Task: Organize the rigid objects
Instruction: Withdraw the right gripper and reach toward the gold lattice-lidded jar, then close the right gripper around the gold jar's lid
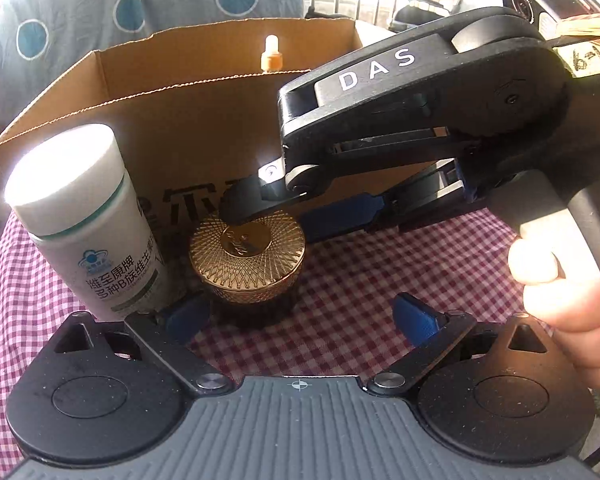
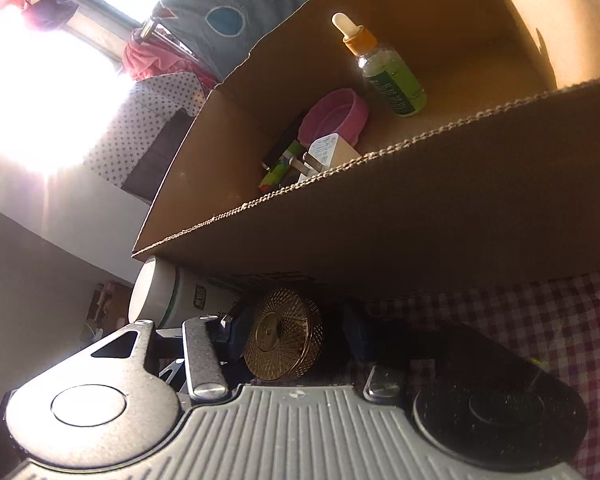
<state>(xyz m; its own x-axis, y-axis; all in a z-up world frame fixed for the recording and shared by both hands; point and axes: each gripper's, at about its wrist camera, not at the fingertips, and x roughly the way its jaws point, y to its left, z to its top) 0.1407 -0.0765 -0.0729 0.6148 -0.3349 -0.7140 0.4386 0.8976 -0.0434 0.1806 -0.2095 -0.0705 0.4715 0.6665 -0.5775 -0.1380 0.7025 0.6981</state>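
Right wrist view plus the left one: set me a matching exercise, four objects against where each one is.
Objects:
1. dropper bottle
2. pink lid
3. gold jar
4. white bottle

Places:
A. on the checked cloth, between the right gripper's fingers
B. upright on the cloth, left of the gold jar
C. standing inside the cardboard box
D. in the box beside a white charger

Pairs: 1-C, 2-D, 3-A, 4-B

jar (image 1: 247, 258) right of bottle (image 1: 88, 220), before box (image 1: 172, 92)

Red-and-white checked tablecloth (image 1: 360, 280) under a cardboard box (image 1: 188, 120), white bottle (image 1: 88, 224) and gold jar (image 1: 246, 264).
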